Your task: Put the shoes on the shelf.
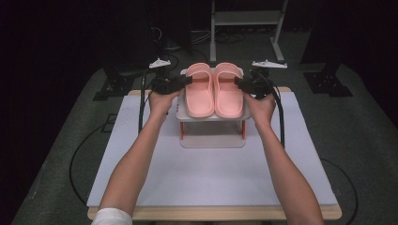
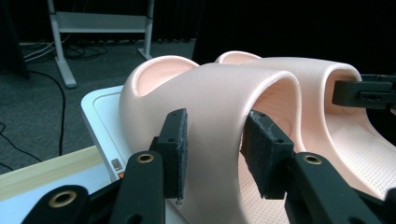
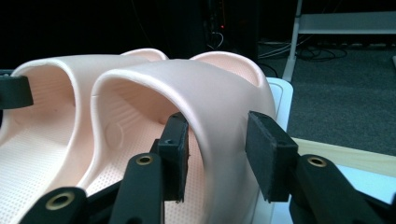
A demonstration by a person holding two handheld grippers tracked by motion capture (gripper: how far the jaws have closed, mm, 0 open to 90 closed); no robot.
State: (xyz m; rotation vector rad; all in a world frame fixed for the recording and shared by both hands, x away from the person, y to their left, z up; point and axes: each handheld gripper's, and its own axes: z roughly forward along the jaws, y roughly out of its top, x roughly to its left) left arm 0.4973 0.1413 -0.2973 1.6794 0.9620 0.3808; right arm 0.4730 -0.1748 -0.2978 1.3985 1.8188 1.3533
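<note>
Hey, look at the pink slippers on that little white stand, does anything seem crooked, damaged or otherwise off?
Nothing stands out. The two pink rubber slide slippers sit side by side, parallel, both on the small white shelf stand with red legs. Their straps look whole. The left gripper and the right gripper each straddle a strap's outer side.

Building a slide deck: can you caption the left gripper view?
Left gripper pinches the strap of the left pink slipper on a white rack.

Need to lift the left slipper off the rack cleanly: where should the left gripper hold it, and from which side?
Grip the left slipper by its strap's outer wall, from its outer side. The strap arches up, so one pad goes inside, the other outside, as the left gripper now straddles it.
</note>
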